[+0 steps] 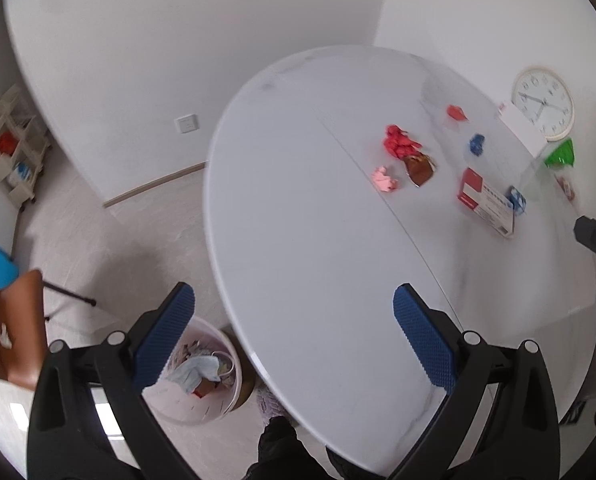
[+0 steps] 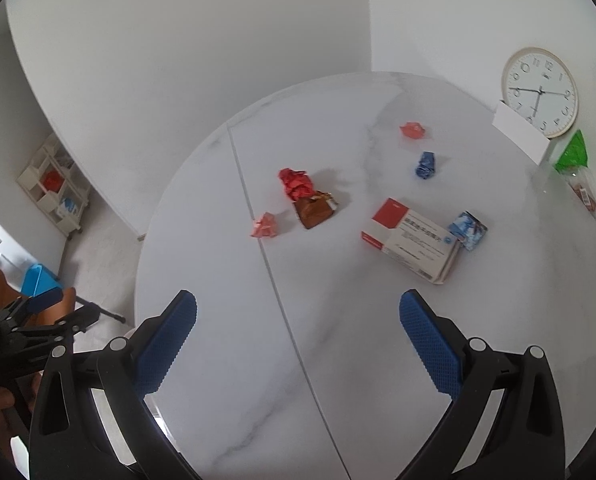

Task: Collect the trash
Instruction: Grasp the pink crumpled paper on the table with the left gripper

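We see the left gripper [image 1: 293, 324] spread wide and empty, at lower centre above the table [image 1: 298, 240] edge. The right gripper [image 2: 298, 332] gapes equally wide, touching nothing; the medicine box [image 2: 412, 240] lies right of centre.

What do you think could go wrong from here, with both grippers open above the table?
The brown wrapper touches the red crumpled paper, so one grasp might drag both. The medicine box looks wide for the fingers and leans against a blue packet. The bin sits low beside the table, so dropped scraps could miss it.
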`<state>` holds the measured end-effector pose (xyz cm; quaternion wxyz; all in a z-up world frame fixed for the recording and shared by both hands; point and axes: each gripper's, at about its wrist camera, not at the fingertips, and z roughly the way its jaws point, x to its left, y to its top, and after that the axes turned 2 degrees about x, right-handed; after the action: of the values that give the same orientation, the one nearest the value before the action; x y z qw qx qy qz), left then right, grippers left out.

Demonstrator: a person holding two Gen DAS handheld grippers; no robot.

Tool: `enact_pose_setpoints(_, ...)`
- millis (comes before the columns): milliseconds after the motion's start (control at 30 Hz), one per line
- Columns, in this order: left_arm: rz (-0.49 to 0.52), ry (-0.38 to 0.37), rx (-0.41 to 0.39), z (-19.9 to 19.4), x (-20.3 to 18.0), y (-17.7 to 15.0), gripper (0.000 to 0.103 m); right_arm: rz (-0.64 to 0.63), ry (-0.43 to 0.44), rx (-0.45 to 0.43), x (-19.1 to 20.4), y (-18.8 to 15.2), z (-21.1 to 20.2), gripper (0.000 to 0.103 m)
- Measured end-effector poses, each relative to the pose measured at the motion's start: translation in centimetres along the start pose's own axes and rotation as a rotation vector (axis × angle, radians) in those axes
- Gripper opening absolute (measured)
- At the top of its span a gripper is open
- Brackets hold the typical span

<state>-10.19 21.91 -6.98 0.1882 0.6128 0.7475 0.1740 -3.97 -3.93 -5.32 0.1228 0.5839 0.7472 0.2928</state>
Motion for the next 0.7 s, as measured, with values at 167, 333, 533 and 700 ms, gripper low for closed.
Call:
enact_pose_setpoints(167,0.079,-0.073,0.022,4.6,-3.7,3.0,0.095,0.039,-0.032,0.016,-2.1,0.3,0.6,0.101)
enact_pose_setpoints(333,0.137,-0.130,0.025,10.6,-8.3,7.2,0.094,0.076,-0.057,0.044,-4.1,0.8,1.9,0.101)
enact_pose_setpoints(533,0.153,-0.095,0.108,19.0,-11.7,11.5,0.069,0.113,-0.078,0.068,-6.1,1.7,3.7,0.101)
enact_pose_setpoints(700,0.147,-0.053,0.176,22.9,-12.2,12.4,0.053,0.145,-0.073,0.084,-7.4,2.5,5.3,0.101)
